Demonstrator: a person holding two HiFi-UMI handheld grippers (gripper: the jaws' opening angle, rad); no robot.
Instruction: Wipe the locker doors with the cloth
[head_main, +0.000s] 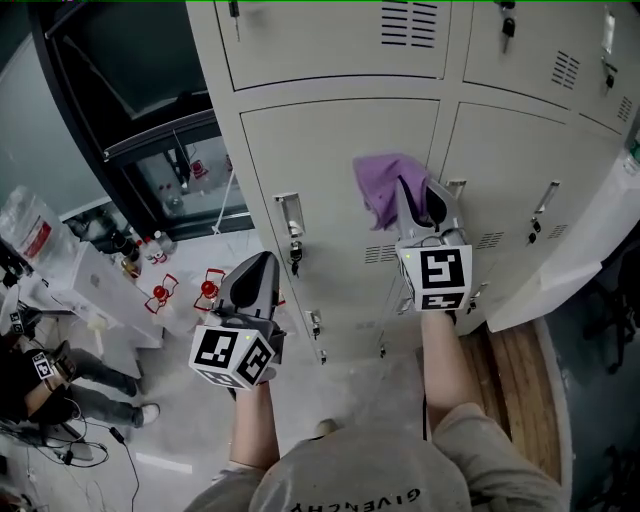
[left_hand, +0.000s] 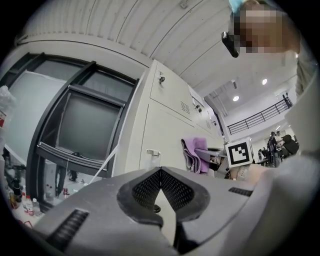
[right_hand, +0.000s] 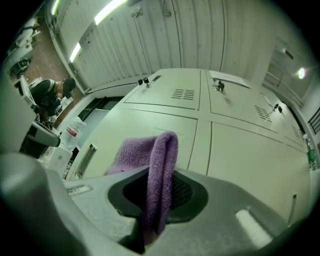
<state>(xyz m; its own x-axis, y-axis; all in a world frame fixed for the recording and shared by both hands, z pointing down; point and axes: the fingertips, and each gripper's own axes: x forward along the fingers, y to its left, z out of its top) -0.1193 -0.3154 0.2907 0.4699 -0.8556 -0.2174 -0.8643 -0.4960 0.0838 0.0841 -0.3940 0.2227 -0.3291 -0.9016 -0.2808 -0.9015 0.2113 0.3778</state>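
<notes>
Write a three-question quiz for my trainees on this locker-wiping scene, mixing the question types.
1. True or false: the left gripper holds the purple terry cloth.
2. Multiple choice: the right gripper is A) open and empty; B) shut on the cloth; C) shut on a handle.
3. Short answer: what colour are the metal locker doors?

Key: 1 false, its jaws are together with nothing between them; 2 B; 3 cream.
</notes>
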